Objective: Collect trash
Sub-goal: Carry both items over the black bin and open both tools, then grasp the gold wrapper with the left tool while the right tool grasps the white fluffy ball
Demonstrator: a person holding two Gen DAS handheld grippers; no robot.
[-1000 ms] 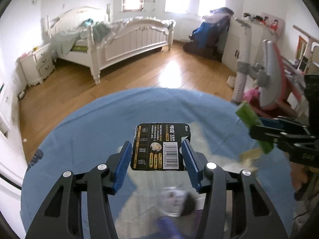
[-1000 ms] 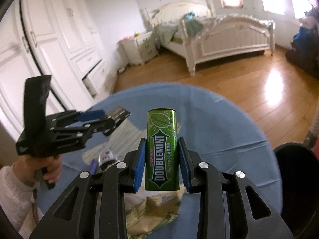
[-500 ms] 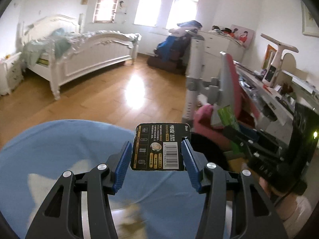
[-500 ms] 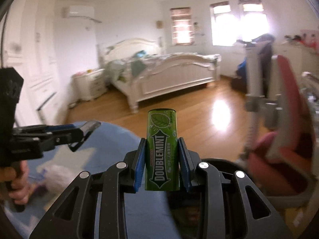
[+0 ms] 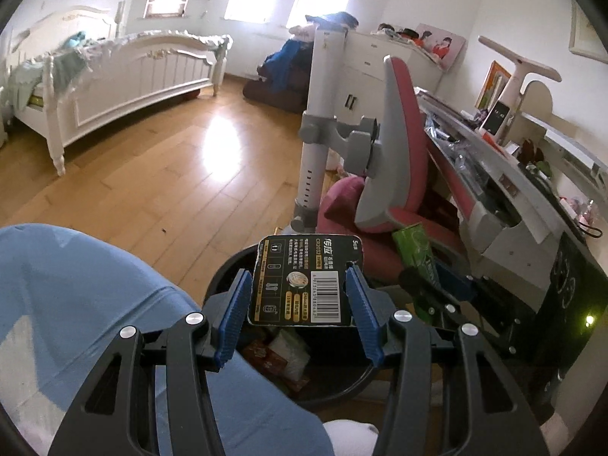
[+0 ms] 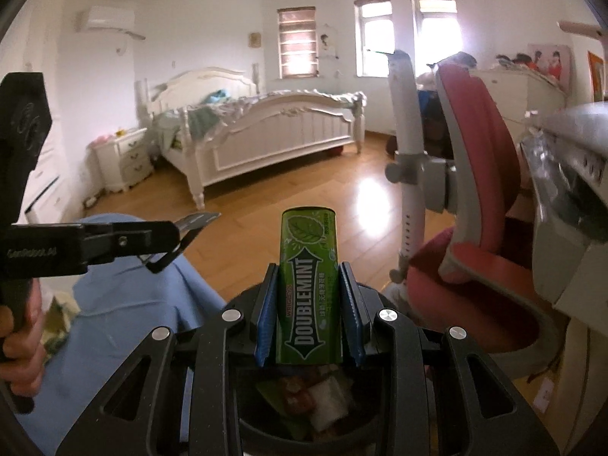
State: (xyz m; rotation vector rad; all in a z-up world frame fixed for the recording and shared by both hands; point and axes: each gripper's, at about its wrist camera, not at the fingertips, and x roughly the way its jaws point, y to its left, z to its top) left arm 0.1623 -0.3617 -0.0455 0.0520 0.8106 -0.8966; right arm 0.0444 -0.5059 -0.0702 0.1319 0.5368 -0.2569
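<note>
Left gripper [image 5: 300,298] clamped on battery card [image 5: 304,279], right gripper [image 6: 308,317] clamped on upright gum pack [image 6: 308,288]; black bin [image 5: 228,269] directly below both, right nearer centre

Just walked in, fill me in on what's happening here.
A person is clearing trash with two handheld grippers. The left gripper holds a black battery card, and the right gripper holds a green gum pack. Both hang over the black trash bin, which already has wrappers inside. Nothing has been dropped yet.
</note>
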